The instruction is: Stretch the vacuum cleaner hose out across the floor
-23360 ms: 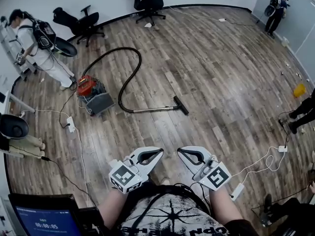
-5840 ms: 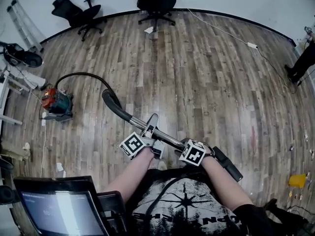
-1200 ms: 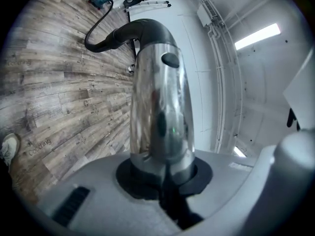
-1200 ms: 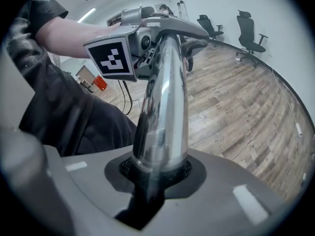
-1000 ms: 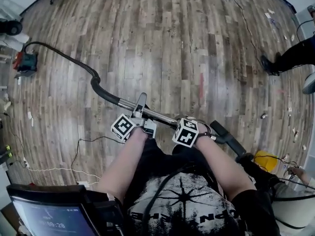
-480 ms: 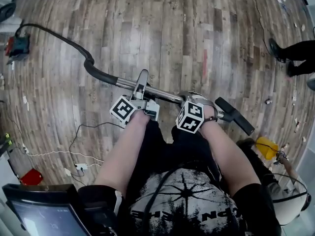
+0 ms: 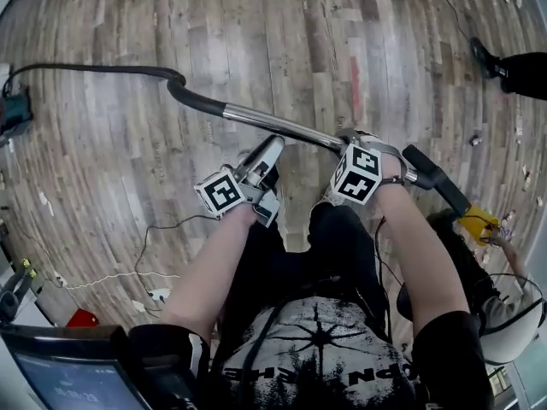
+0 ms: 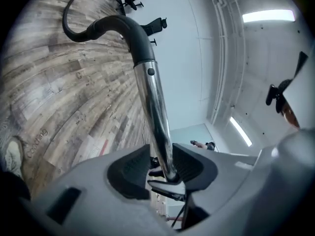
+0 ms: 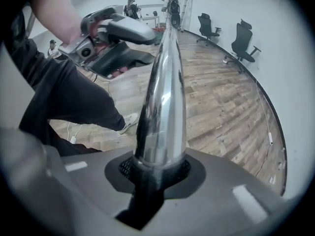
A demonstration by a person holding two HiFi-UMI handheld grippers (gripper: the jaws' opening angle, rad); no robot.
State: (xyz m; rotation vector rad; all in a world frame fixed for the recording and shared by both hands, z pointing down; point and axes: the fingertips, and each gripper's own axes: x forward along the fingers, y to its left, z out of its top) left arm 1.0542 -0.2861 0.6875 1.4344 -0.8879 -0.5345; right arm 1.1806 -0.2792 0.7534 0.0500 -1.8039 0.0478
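The black hose (image 7: 85, 68) runs from the vacuum cleaner (image 7: 10, 114) at the left edge to a bent black handle, then the chrome wand (image 7: 273, 122) and the floor nozzle (image 7: 436, 180). My right gripper (image 7: 349, 141) is shut on the chrome wand (image 9: 165, 92) near the nozzle end, with the tube clamped between its pads (image 9: 160, 170). My left gripper (image 7: 269, 150) sits just below the wand. Its jaws have just been opening. In the left gripper view the wand (image 8: 152, 97) passes between the spread jaws (image 8: 165, 167) without being pressed.
Wood-plank floor all round. A white cable and power strip (image 7: 158, 295) lie at lower left by a red object (image 7: 81, 319). A yellow object (image 7: 479, 222) and a crouched person (image 7: 513, 314) are at right. A shoe (image 7: 504, 62) shows at upper right. Office chairs (image 9: 243, 45) stand by the wall.
My left gripper has let go of the wand and dropped below it, jaws spread. The right gripper keeps its hold, and the wand now lies further up the view.
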